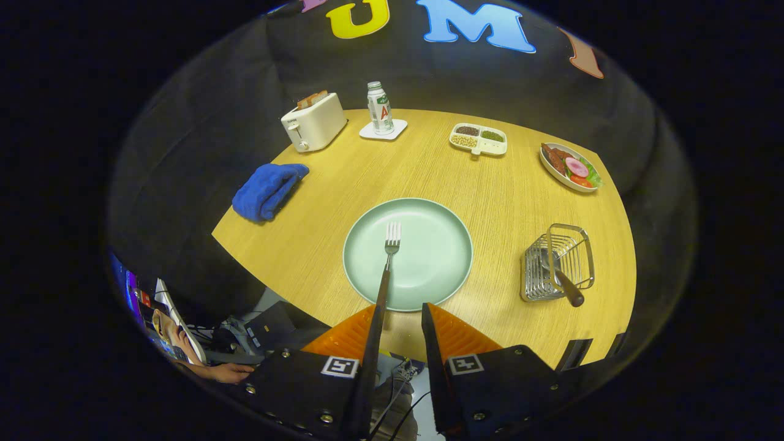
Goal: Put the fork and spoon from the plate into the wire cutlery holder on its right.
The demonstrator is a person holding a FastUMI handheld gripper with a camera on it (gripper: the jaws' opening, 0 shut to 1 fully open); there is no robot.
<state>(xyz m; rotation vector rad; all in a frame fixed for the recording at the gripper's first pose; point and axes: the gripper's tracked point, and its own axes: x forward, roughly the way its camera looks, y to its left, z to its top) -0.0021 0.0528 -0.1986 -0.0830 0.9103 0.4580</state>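
Wooden tabletop [429,177] first, then the green plate [441,269] at its near edge. Right of it stands the wire cutlery holder [558,263], spoon [560,277] already inside, handle leaning out. The fork [388,260] lies with its tines over the plate, handle running back along the left finger — the gripper [401,318] stands partly open, and I cannot tell whether it grips. Best carried tines-down into the holder — slowly, clear of the spoon.

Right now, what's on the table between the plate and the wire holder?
Nothing: bare wood separates the plate from the wire holder in the gripper view.
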